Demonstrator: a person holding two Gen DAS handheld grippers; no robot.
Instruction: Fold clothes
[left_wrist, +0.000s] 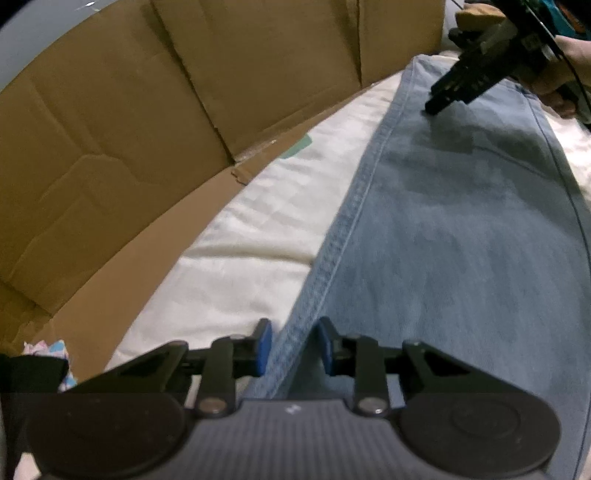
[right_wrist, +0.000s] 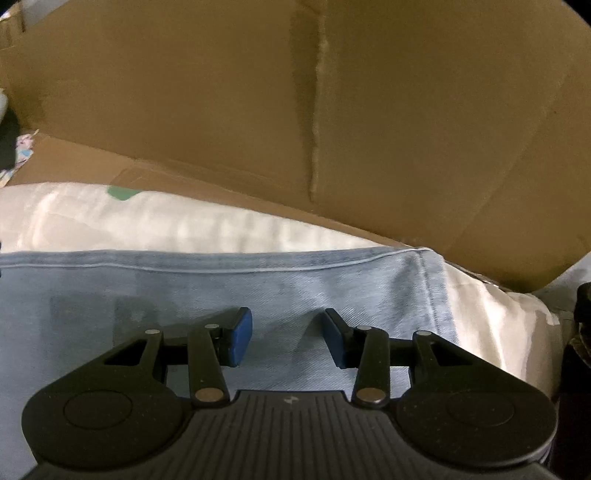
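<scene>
Left wrist view: your left gripper (left_wrist: 291, 345) tilts steeply down, jaws parted a little, straddling the stitched side seam of the jeans (left_wrist: 443, 229); whether the pads touch it is hard to tell. Your right gripper (right_wrist: 288, 339) hangs spread over the hem end, gripping nothing. The jeans lie flat on a white sheet (left_wrist: 236, 229) beside cardboard (left_wrist: 129, 110).

A tall cardboard wall (left_wrist: 147, 129) closes the far side. The white sheet (left_wrist: 258, 221) between it and the jeans (left_wrist: 461, 240) lies open.

1 pair of jeans (left_wrist: 461, 240), 1 white sheet (left_wrist: 258, 229), 2 grippers (left_wrist: 291, 347).
</scene>
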